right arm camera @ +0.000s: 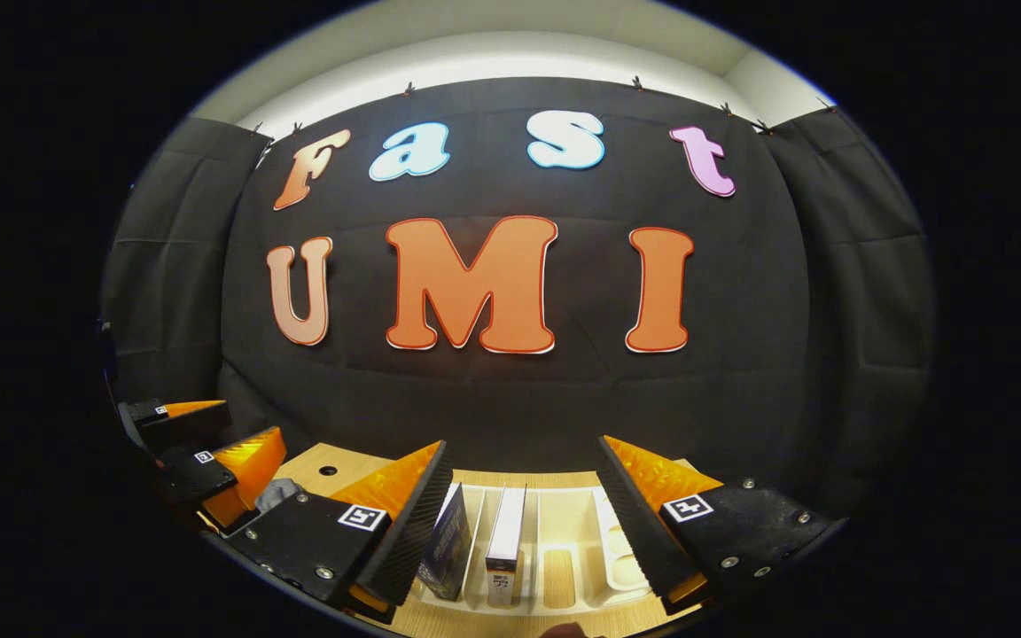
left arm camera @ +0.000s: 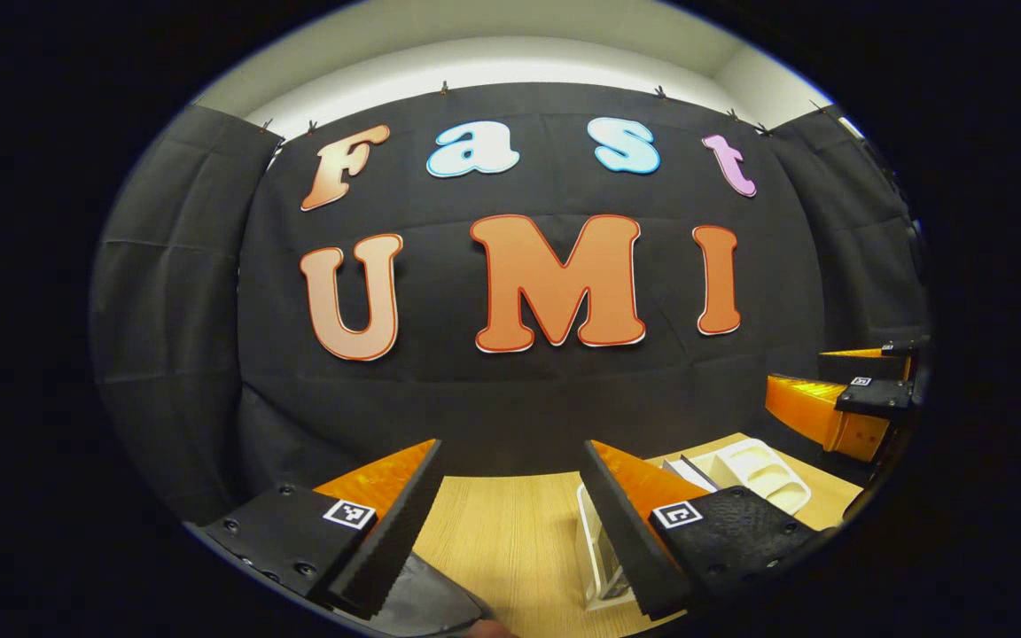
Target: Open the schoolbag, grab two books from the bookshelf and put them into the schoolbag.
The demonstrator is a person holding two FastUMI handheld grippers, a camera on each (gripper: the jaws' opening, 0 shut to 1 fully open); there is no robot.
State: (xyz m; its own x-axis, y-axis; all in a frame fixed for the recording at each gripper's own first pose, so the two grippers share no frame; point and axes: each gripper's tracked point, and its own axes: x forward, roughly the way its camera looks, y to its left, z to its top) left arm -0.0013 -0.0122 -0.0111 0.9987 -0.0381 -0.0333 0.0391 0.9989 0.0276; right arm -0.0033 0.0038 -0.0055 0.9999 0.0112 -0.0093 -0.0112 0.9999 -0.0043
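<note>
Between the spread fingers of the right gripper (right arm camera: pixel 519 523), at the bottom centre of the right gripper view, stands a white slotted bookshelf (right arm camera: pixel 564 518) on the wooden table (right arm camera: pixel 315 461); the gripper holds nothing. Two books stand upright in its left slots: a dark blue book (right arm camera: pixel 447 545) against the left finger's edge, and a white-spined book (right arm camera: pixel 506 536) just beside it, apart from each other. Judged from their thin, flat form, both should be light and stiff, with smooth covers likely to slip; the best hold is across the top of the spine, fingers on both faces. Left gripper (left arm camera: pixel 510 523), bottom centre of the left gripper view, is likewise spread and empty, with a dark object (left arm camera: pixel 426 602), possibly the schoolbag, at the lower edge; identity cannot be confirmed. Soft fabric there would yield, so the zip pull is the sensible hold.
</note>
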